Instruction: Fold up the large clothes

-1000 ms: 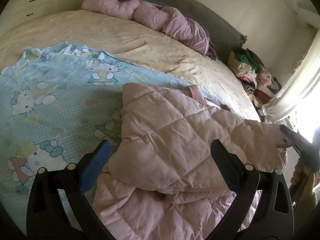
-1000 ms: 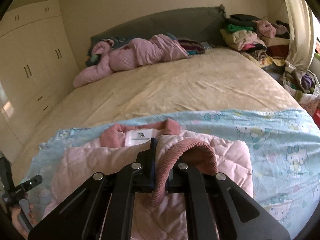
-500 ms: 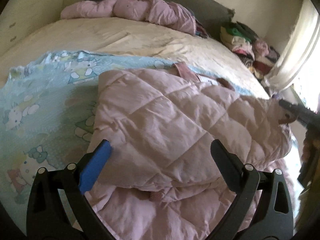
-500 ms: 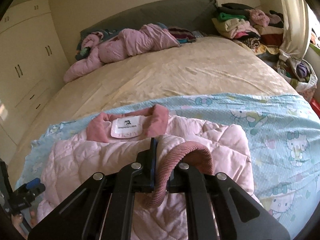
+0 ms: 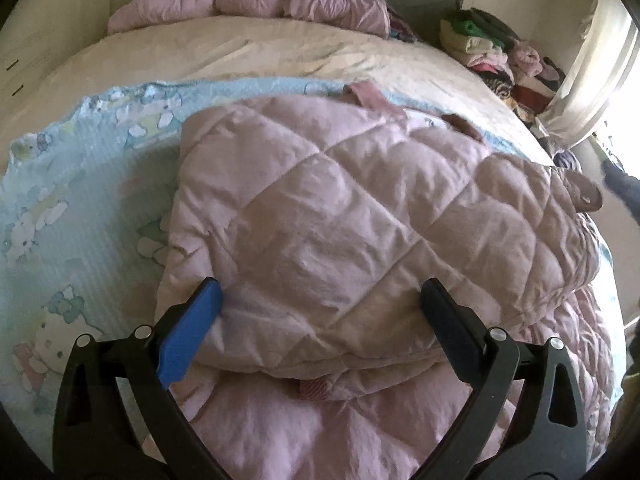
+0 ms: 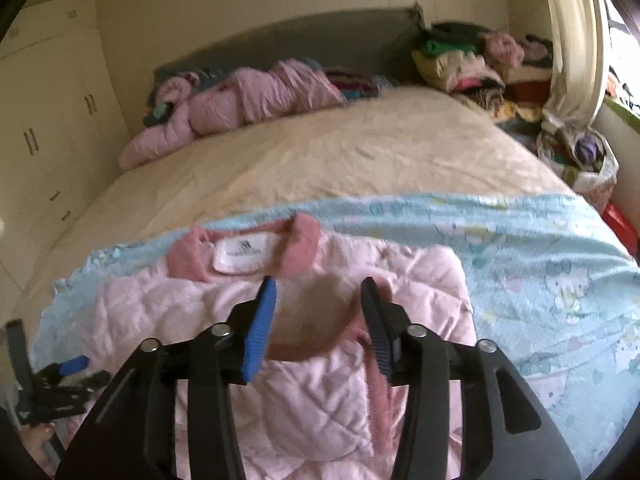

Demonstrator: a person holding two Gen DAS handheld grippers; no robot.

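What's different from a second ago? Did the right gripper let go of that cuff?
Yes. The right gripper has released the ribbed cuff; its jaws are opening and the cuff lies loose between them. The left gripper moved in over the jacket, jaws wide as before. Jacket and blanket unchanged.

We are seeing daylight glaring from the window [image 5: 616, 92] at right, motion blur softening everything, edges bending darkly.
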